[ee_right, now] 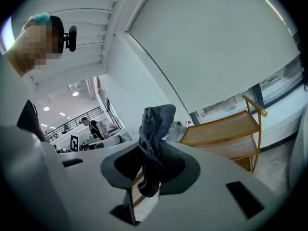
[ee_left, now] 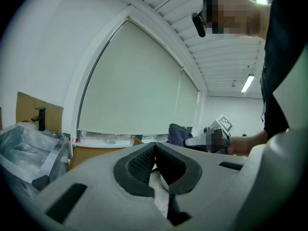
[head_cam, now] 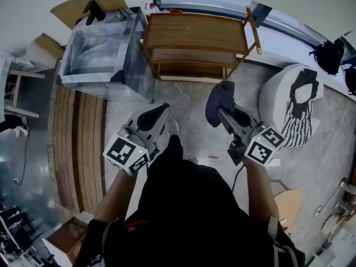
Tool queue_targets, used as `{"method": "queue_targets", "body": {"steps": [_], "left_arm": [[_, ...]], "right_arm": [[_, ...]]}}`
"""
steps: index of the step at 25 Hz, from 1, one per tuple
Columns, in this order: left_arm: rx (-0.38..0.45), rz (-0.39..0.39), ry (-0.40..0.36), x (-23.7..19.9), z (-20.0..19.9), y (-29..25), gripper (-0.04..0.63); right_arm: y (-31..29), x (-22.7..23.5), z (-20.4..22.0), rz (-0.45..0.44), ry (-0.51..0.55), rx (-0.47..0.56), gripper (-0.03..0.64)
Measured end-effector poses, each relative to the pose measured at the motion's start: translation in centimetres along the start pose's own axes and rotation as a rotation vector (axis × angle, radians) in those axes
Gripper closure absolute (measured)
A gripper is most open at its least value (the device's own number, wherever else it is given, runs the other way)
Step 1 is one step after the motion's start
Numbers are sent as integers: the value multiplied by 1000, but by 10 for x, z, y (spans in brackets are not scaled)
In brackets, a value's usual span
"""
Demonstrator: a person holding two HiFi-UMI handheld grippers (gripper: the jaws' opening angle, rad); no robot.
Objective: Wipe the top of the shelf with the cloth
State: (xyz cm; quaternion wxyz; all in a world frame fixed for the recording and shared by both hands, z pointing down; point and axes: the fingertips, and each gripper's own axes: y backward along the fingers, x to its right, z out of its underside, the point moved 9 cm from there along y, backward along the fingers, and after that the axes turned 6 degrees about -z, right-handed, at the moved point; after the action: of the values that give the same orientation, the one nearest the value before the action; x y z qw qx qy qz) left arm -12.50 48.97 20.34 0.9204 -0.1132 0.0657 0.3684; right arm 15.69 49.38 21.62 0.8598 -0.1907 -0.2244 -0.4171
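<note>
In the head view I have both grippers held out in front of me, well short of the shelf [head_cam: 194, 31], which stands at the far side against the wall. Its wooden top board is bare, and nothing touches it. My right gripper [head_cam: 221, 111] points toward it with the dark cloth [head_cam: 218, 96] bunched at its tip, hanging over the floor. My left gripper [head_cam: 160, 112] sits beside it on the left, carrying nothing. A clear plastic-wrapped box [head_cam: 92, 57] stands just left of the shelf, and a white round stool [head_cam: 278, 96] with a striped fabric over it is on the right.

In the left gripper view the two pads are pressed together with nothing between them. Past them I can see the cloth [ee_left: 178, 133] in the other gripper off to the right, and the shelf's edge [ee_left: 98, 153] beyond, to the left.

In the right gripper view the jaws are clamped on the cloth [ee_right: 155, 126], which sticks up above the pads and dangles a little below them. The shelf [ee_right: 224, 128] lies ahead and to the right, apart from the cloth.

I judge this as the approach: the cloth is secured, and wiping has not begun. Next I need to carry the right gripper forward, tip it down so the cloth presses flat on the top board, then sweep across it, keeping clear of the raised side rail [head_cam: 253, 29].
</note>
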Motion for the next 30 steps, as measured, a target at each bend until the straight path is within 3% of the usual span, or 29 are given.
{"method": "queue_targets", "body": {"steps": [18,30], "left_arm": [[-27,33,-34,-179,-48,-59,575],[0,51,-42,-231,-62,-92,575]], "right_arm": [[-170,51,-70,69,-11,-37,537],[-213,81,-103,107,3,-49,537]]}}
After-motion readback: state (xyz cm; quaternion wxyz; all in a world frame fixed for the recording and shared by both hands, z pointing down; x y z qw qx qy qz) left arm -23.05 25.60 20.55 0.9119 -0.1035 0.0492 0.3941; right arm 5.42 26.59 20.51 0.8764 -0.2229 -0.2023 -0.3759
